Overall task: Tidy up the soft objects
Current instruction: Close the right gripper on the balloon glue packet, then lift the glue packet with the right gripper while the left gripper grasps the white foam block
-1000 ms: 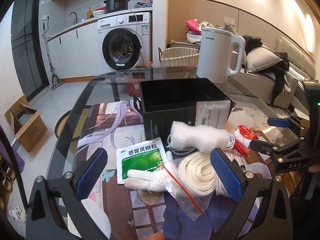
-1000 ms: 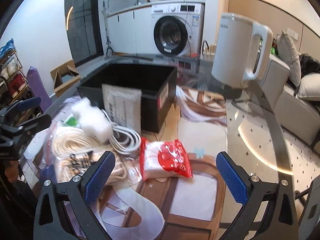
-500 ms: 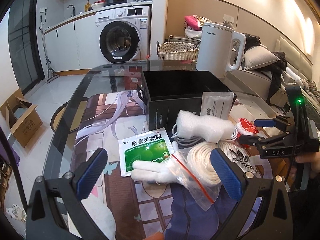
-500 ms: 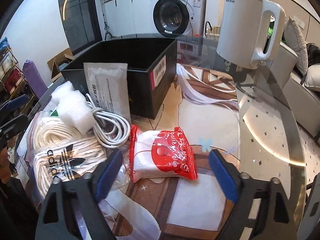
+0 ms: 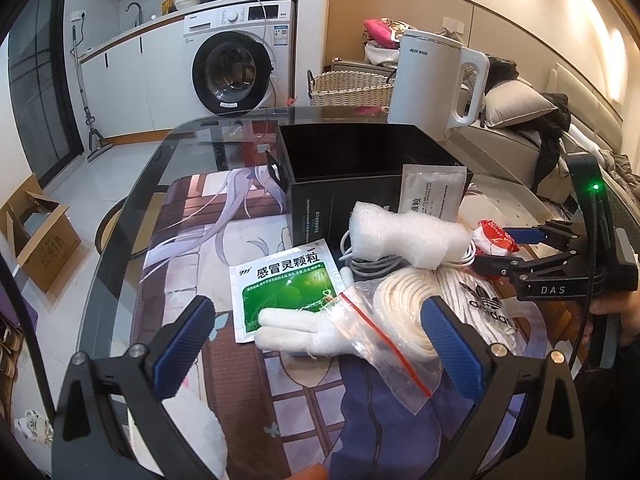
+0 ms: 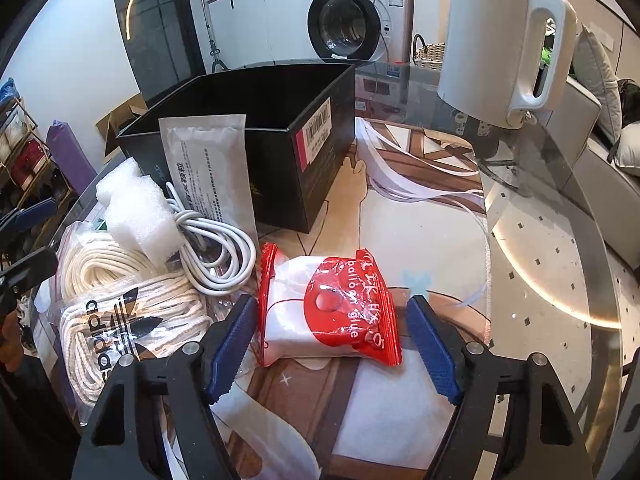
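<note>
A red and white packet (image 6: 328,308) lies on the printed mat in front of an open black box (image 6: 240,96). My right gripper (image 6: 332,346) straddles the packet with its jaws closing; a small gap remains at each pad. In the left wrist view the same gripper (image 5: 502,249) hangs over the packet (image 5: 494,236). My left gripper (image 5: 318,344) stands open above a white glove (image 5: 300,332) and a green sachet (image 5: 284,284). Nearby lie a white foam piece (image 5: 400,236), a white cable (image 6: 216,252), bagged rope coils (image 6: 120,320) and a white sachet (image 6: 208,164) leaning on the box.
A white kettle (image 6: 500,40) stands on the glass table (image 6: 560,260) behind and right of the box. The table's round edge curves along the right. A washing machine (image 5: 236,68), a wicker basket (image 5: 352,88) and a sofa (image 5: 516,120) lie beyond.
My right gripper sank toward the red and white packet and its jaws narrowed around it. The left gripper stayed open over the glove, nearly still.
</note>
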A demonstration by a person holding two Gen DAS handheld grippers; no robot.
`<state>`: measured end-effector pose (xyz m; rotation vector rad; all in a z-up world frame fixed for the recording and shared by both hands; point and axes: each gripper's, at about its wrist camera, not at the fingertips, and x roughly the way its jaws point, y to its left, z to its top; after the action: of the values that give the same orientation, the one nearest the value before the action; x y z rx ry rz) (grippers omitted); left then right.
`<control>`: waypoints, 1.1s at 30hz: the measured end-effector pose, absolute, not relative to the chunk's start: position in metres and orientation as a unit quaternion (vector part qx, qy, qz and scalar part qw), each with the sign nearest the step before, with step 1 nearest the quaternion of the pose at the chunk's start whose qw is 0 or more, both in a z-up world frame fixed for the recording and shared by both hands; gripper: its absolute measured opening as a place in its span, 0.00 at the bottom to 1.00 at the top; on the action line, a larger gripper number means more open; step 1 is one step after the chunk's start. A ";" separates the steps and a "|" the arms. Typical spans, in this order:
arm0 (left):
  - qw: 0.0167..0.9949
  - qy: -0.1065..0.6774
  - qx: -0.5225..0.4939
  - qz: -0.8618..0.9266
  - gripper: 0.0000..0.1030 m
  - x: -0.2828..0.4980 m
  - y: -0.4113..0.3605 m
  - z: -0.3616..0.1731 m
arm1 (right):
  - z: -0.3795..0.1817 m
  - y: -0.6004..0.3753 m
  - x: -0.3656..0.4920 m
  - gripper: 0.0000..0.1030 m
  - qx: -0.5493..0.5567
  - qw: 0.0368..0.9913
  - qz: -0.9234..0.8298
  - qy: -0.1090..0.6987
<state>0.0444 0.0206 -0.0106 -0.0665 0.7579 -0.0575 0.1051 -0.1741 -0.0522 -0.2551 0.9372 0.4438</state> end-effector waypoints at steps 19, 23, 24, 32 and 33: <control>0.925 0.376 -0.036 -0.035 1.00 0.048 0.013 -0.008 | -0.020 -0.182 0.068 0.48 -0.111 0.882 0.231 0.395; 0.925 0.376 -0.024 -0.041 1.00 0.055 0.000 -0.004 | -0.011 -0.182 0.058 0.48 -0.104 0.885 0.246 0.381; 0.925 0.376 -0.021 -0.042 1.00 0.058 -0.003 -0.004 | -0.009 -0.181 0.055 0.48 -0.102 0.884 0.250 0.381; 0.919 0.391 0.004 -0.045 1.00 0.082 -0.027 0.000 | -0.007 -0.187 0.049 0.48 -0.089 0.884 0.263 0.376; 0.918 0.393 0.007 -0.047 1.00 0.085 -0.030 0.000 | -0.007 -0.188 0.048 0.48 -0.087 0.884 0.263 0.376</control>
<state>0.0852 -0.0299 -0.0003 0.0135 0.8079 -0.0962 0.0485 -0.1882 -0.0065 -0.1812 0.7824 0.5465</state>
